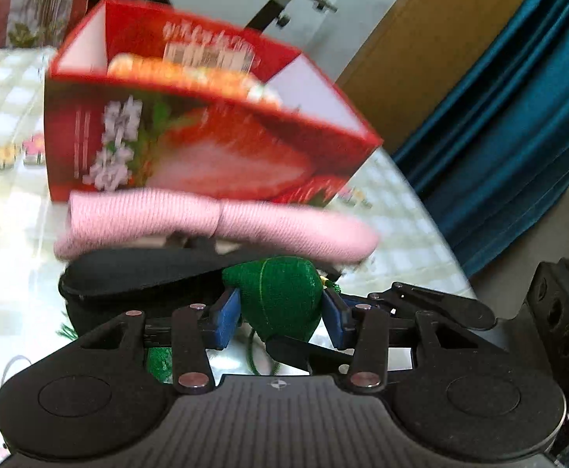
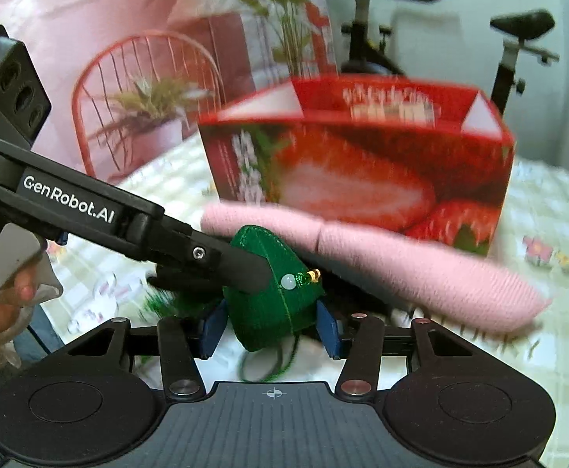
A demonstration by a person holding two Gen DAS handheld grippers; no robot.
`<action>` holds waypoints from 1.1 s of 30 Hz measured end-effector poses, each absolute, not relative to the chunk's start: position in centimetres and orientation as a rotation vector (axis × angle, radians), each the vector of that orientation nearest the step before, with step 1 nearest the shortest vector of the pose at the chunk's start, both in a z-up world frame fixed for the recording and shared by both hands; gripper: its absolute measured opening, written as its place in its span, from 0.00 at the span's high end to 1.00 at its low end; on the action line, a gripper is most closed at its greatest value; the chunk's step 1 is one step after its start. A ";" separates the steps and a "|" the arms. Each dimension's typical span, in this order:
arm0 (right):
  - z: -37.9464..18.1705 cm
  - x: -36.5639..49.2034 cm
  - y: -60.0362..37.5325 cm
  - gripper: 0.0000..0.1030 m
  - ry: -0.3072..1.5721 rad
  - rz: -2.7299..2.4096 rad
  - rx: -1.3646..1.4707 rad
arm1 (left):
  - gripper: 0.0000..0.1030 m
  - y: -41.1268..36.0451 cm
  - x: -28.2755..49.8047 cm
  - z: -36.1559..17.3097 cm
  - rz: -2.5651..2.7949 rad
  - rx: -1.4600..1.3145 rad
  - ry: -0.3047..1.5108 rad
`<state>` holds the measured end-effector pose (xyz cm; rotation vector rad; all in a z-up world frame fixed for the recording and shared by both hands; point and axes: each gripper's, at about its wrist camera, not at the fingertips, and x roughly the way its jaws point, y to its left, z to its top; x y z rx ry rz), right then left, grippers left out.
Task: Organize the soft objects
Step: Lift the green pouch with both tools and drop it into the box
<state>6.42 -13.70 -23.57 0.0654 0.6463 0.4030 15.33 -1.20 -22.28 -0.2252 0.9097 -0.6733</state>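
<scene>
Green pouch (image 1: pixel 280 296) sits nearest, between the blue pads (image 1: pixel 228 312) of my left gripper (image 1: pixel 280 312); the same pouch (image 2: pixel 272 308) also lies between the pads of my right gripper (image 2: pixel 271 327). Both pairs of jaws stand partly apart, with pads at the pouch's flanks. Left looks pressed on; on the right I see a sliver of gap at one pad, so I cannot tell if it truly clamps. In the right view the left finger (image 2: pixel 241 269) lies across the pouch's top, beside its bead. Step, as I judge it: a two-handed hold or handover of the pouch, ahead of stowing it. Red box (image 1: pixel 206 117), open-topped, stands just behind on the checked cloth (image 1: pixel 11 89), with the pink knit (image 1: pixel 214 222) lying along its front and a black case (image 1: pixel 140 273) beneath that. Next move calls for one gripper to release cleanly, then a lift over the knit and into the box. Risk: the trailing green cord (image 2: pixel 265 366) snagging.
</scene>
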 end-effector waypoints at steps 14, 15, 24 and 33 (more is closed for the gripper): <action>-10.7 9.2 -14.4 0.55 0.385 0.452 -0.025 | 0.54 0.0 15.1 -9.0 -0.680 -0.270 0.603; -9.8 9.7 -14.5 0.55 0.370 0.453 -0.038 | 0.54 -0.1 15.4 -8.2 -0.680 -0.266 0.586; -5.0 14.6 -15.0 0.56 0.302 0.446 -0.122 | 0.54 -1.9 19.0 -3.9 -0.682 -0.250 0.473; -6.9 19.8 -17.4 0.56 0.360 0.414 -0.117 | 0.54 -4.1 23.9 -5.9 -0.692 -0.238 0.536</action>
